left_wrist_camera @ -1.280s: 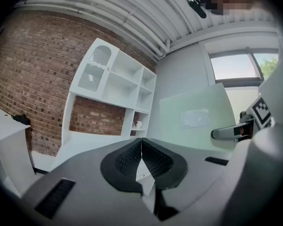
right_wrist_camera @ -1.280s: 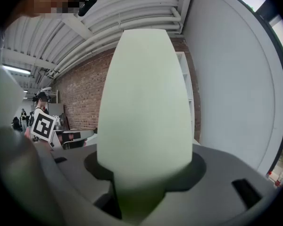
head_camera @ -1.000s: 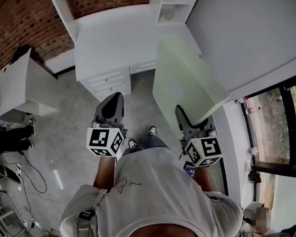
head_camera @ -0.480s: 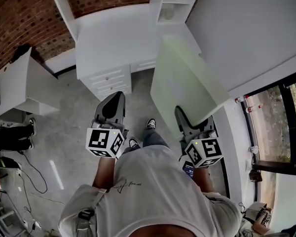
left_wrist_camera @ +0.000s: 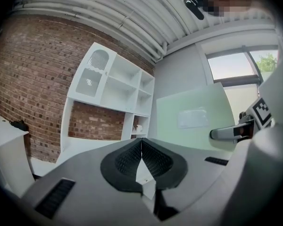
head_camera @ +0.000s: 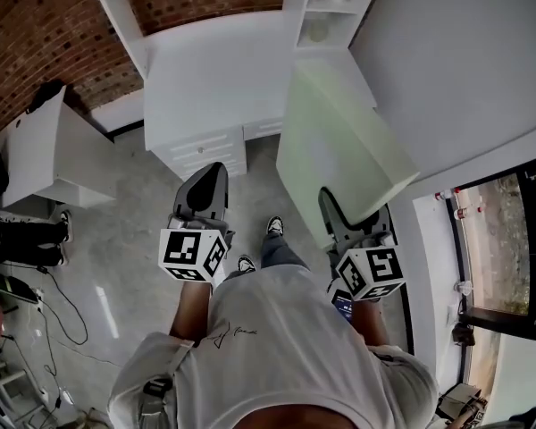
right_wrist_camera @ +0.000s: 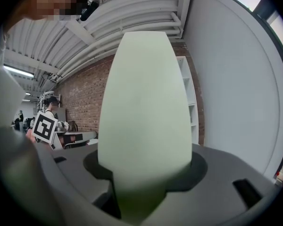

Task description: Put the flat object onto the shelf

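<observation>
The flat object is a large pale green board, held upright and tilted out ahead of me. My right gripper is shut on its near edge, and in the right gripper view the board fills the space between the jaws of my right gripper. My left gripper is shut on nothing and hangs to the board's left; its pads meet at the tips of the left gripper. The white shelf unit stands on the desk ahead, with open cubbies in the shelf unit.
A white desk with drawers stands against the brick wall. A second white table is at the left, with a seated person's legs and floor cables beyond. A grey wall and window close off the right.
The view has shifted slightly, so the desk and shelf sit a bit further right. One foot has stepped. The board stays in the right gripper and the left stays shut.
</observation>
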Available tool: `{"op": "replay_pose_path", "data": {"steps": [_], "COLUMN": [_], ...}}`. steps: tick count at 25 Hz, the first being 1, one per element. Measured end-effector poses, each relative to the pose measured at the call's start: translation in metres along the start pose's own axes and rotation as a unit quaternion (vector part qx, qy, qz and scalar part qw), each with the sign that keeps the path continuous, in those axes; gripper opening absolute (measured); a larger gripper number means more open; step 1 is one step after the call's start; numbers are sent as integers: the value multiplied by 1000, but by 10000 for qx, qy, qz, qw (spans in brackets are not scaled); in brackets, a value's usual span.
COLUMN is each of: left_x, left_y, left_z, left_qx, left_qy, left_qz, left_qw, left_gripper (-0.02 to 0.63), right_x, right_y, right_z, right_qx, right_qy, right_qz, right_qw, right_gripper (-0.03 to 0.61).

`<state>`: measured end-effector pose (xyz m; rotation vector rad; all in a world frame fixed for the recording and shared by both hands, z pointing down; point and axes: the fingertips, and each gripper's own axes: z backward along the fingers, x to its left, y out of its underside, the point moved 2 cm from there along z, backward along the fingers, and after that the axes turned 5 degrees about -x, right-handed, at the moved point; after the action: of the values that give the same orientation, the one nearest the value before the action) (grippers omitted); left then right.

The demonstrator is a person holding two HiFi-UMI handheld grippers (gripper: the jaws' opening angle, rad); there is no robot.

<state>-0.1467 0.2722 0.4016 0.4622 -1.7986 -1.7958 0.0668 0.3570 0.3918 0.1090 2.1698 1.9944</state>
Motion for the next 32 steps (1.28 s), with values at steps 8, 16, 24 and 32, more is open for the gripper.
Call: {"op": "replay_pose_path", "data": {"steps": [8, 16, 24, 32], "left_x": [8, 15, 23, 26], "left_y": [-5, -7, 2, 4], "left_z": [-54, -113, -152, -179], "left_qx": [-82, -145, -18, 62], "left_qy": [-110, -221, -538, -652], "left_qz": [-9, -17, -76, -89], "left_qw": [9999, 9996, 9985, 9978], "left_gripper": [14, 14, 14, 14], "right_x": [-35, -72, -110, -129], "right_y": [-10, -22, -18, -13], "right_z": [-52, -106, -138, -157], "right_qx": [-6, -31, -60, 45], "right_qy": [-140, -376, -682, -821], "right_qz": [-11, 37, -28, -43], "right_qw": [9999, 9993, 9977, 9966], "right_gripper": [276, 276, 276, 275]}}
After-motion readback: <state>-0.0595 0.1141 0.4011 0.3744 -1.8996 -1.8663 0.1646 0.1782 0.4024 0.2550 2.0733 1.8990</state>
